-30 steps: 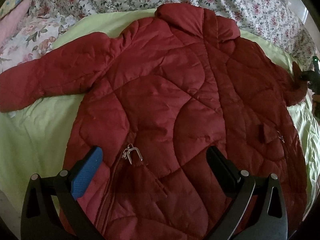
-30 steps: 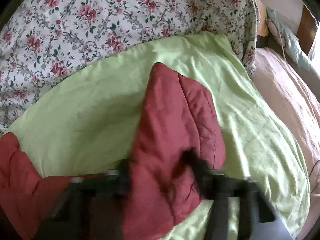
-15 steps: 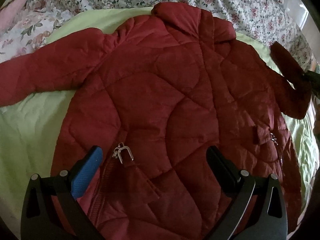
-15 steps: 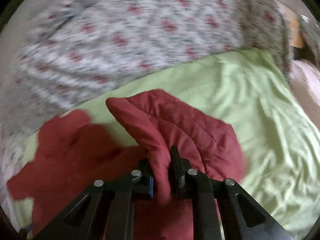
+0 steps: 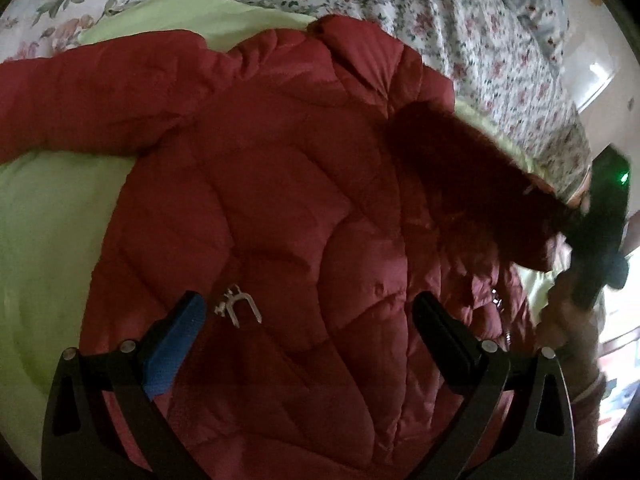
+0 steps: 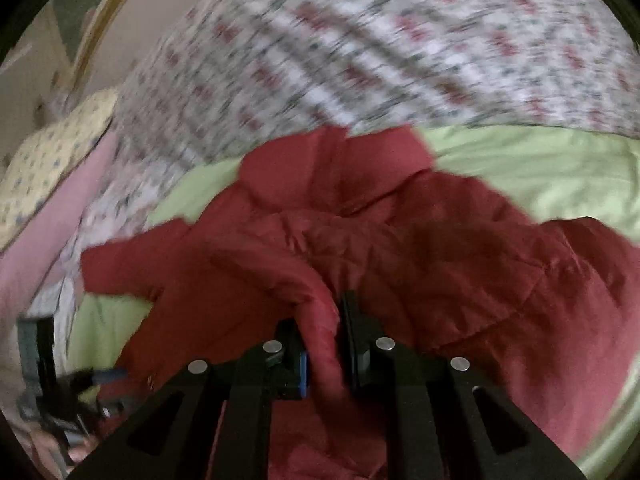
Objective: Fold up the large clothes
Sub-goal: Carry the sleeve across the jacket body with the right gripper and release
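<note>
Bed surface: a light green sheet point(image 5: 44, 216) spread over a floral quilt point(image 5: 460, 12), the quilt filling the 12 o'clock band of both views. A pink and yellow pillow pile point(image 6: 44, 184) sits at 9 o'clock in my right wrist view, which is smeared with motion blur.

The red quilted jacket point(image 5: 280, 184) lies flat on the green sheet, collar point(image 5: 360, 52) toward 12 o'clock in the left view. One sleeve point(image 5: 92, 96) stretches out to 9–10 o'clock, resting on the sheet. The other sleeve point(image 5: 472, 168) is lifted off the bed and drawn in over the jacket body from 3 o'clock; it is dark and blurred.

My right gripper point(image 6: 324, 344) has its jaws pressed together, pinching that sleeve's cuff point(image 6: 320, 320); red fabric fills the narrow gap between the pads. In the left view that tool shows at 3 o'clock as a dark blurred shape with a green light, a hand around it.

My left gripper point(image 5: 308, 320) has its jaws spread wide with nothing between the pads, poised over the lower jacket body at 6 o'clock. A metal zipper pull point(image 5: 240, 306) lies on the jacket just beside the blue pad point(image 5: 176, 348). I cannot tell if the fingertips touch the fabric.
</note>
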{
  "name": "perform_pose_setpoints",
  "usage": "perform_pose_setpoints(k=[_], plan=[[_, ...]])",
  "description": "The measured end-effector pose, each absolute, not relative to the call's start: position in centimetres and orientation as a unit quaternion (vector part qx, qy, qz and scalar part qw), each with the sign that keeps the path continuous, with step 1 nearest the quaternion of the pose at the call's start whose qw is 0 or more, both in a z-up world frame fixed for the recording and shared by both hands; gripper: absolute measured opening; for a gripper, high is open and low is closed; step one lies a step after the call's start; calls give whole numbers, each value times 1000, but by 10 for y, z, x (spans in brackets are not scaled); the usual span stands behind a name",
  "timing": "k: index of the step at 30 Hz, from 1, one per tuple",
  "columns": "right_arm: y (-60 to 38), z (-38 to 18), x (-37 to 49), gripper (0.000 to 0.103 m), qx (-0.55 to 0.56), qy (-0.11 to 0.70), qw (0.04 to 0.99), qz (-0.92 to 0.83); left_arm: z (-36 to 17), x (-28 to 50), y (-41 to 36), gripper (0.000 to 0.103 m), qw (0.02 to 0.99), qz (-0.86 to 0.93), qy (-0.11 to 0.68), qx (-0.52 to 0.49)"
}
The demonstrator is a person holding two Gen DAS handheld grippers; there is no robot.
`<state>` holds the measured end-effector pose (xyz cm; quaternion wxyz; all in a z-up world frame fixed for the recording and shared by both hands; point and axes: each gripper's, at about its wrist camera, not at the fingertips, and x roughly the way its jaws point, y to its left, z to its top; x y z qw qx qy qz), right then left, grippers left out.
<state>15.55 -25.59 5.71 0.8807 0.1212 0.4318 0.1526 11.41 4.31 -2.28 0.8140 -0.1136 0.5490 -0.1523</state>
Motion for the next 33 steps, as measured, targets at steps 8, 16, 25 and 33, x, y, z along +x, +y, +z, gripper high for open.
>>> perform_pose_setpoints(k=[8,16,25,33], plan=[[-199,37,146,18,44,452,859,237,-21,144,58,103,803,-173,551,-150],[-183,28,149,19,25,452,849,273,-29,211,41,101,780,-200,565,-179],[-179,31,153,30,26,454,850,265,-48,244,25,20,750,-227,582,-219],[-210,49,127,67,53,444,861,243,-10,234,50,10,819,-190,519,-156]])
